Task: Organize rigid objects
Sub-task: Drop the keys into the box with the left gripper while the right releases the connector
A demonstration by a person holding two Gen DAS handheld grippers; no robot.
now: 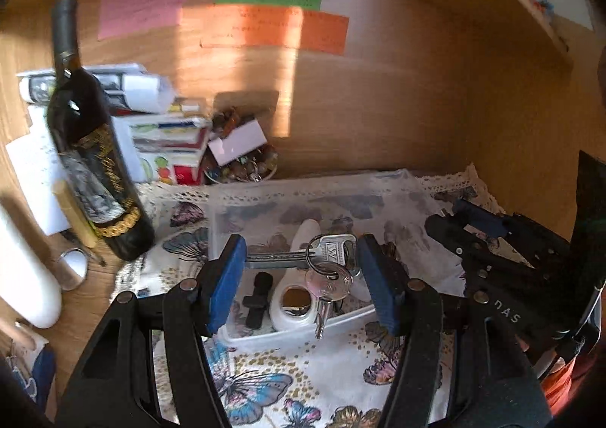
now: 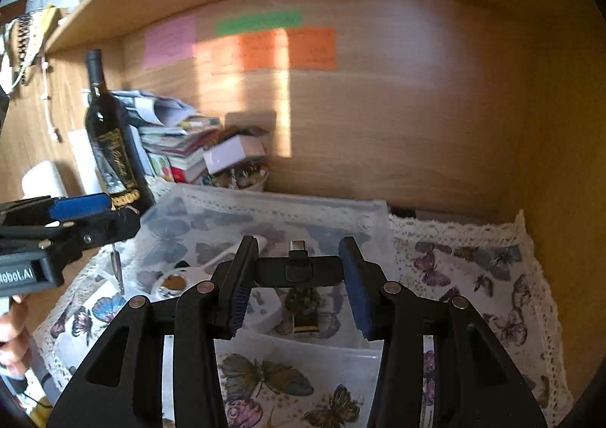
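My left gripper [image 1: 303,265] is shut on a bunch of silver keys [image 1: 329,269]; a long key spans the blue pads and the rest hang from the ring. It hovers over a clear plastic box [image 1: 235,197]. In the box lie a small black adapter [image 1: 257,295] and a white round object [image 1: 291,305]. My right gripper [image 2: 299,272] is shut on a black T-shaped adapter [image 2: 299,269] with a metal plug, held crosswise above the same box [image 2: 382,238]. A small cactus-like item [image 2: 305,301] lies in the box below it.
A dark wine bottle [image 1: 94,163] stands at the left beside stacked books [image 1: 170,140] and a bowl of trinkets [image 1: 242,166]. A butterfly cloth [image 2: 492,276] covers the shelf. Wooden back wall carries coloured notes [image 1: 272,28]. The right gripper body [image 1: 511,276] is close to the left one.
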